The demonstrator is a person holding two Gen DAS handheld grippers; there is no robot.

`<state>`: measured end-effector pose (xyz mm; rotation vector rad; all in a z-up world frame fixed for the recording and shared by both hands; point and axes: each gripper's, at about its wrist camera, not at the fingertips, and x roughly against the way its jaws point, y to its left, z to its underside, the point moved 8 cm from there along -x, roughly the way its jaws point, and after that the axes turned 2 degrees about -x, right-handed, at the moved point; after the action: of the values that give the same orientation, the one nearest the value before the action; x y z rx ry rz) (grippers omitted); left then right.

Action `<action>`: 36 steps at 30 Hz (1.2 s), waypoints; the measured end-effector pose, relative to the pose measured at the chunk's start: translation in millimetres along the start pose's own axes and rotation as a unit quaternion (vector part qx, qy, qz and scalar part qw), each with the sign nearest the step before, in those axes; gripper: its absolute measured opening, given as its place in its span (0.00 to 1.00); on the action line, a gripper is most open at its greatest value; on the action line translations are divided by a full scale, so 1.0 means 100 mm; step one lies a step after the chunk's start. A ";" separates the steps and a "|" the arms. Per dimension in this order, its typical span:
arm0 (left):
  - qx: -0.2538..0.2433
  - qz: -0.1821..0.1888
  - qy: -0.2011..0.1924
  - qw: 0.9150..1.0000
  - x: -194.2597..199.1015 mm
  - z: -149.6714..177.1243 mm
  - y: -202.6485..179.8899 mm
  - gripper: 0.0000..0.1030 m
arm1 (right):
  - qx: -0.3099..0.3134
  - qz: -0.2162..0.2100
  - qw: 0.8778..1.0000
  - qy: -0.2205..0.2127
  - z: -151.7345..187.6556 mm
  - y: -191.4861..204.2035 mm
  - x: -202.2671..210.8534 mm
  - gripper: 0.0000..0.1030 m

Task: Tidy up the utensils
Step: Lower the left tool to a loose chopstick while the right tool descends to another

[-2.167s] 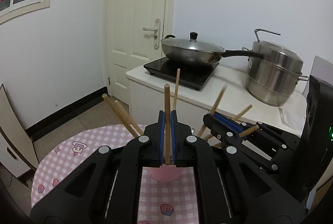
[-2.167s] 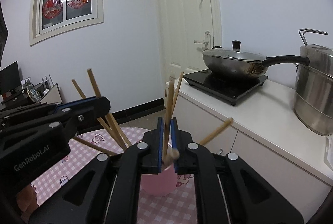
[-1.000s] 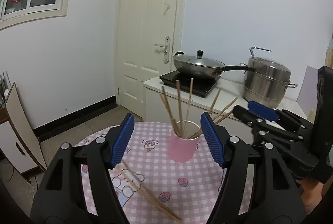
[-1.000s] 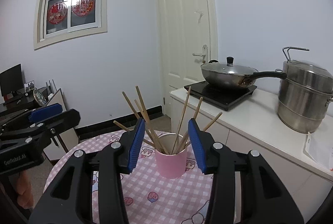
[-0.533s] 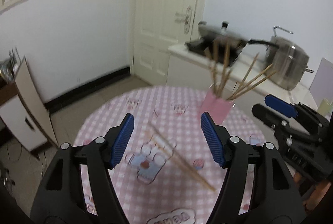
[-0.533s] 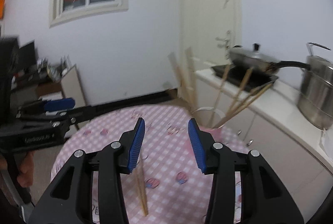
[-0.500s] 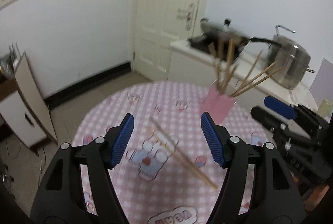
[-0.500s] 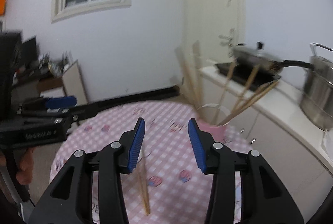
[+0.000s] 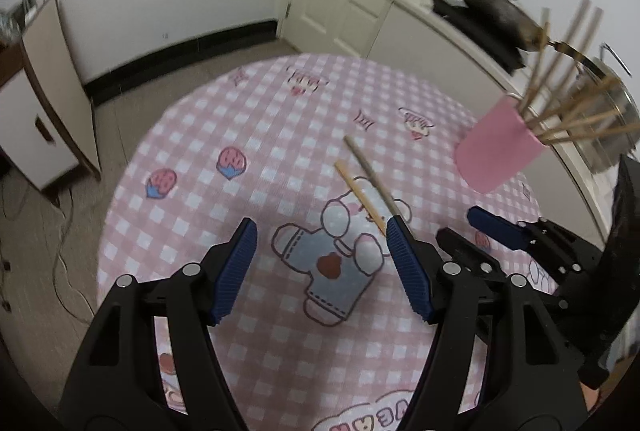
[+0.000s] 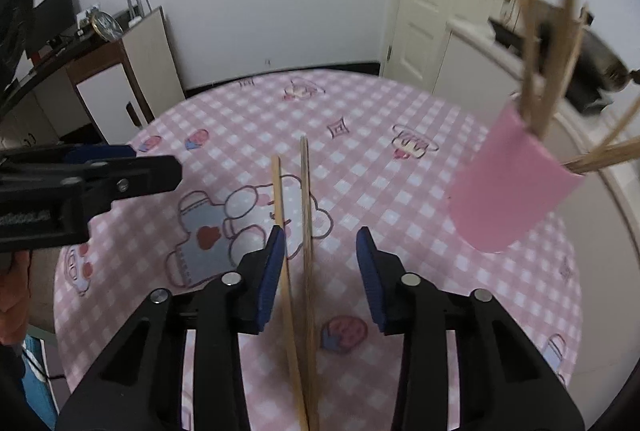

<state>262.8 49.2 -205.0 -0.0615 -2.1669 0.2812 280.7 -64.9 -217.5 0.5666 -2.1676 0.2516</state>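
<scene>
Both tools lowered, right tool (image 10: pixel 320 263) now straddling chopsticks (image 10: pixel 305 199)

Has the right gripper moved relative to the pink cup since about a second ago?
Yes. The right gripper has swung left and tipped down: the pink cup, earlier centred between its fingers, now sits off to the right, and two loose chopsticks lie between the open jaws.

Two loose wooden chopsticks (image 10: pixel 303 231) flat on the checked cloth, pink cup (image 9: pixel 498 155) of chopsticks nearby.
</scene>
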 end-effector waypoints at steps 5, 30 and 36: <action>0.029 0.001 0.021 0.999 -0.21 -0.04 0.07 0.65 | 0.000 -0.014 1.000 0.027 -0.08 0.03 -0.28 0.28; 0.011 -0.071 0.063 0.995 -0.96 -0.22 -0.26 0.44 | 0.002 -0.031 0.998 0.062 0.04 -0.37 -0.49 0.05; -0.047 -0.124 0.048 0.990 -1.02 -0.23 -0.31 0.36 | 0.002 -0.037 0.997 0.064 0.03 -0.39 -0.49 0.05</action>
<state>341.9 7.7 -267.2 0.1393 -2.0658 0.0322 322.9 -84.8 -259.3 0.6155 -2.0190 0.2447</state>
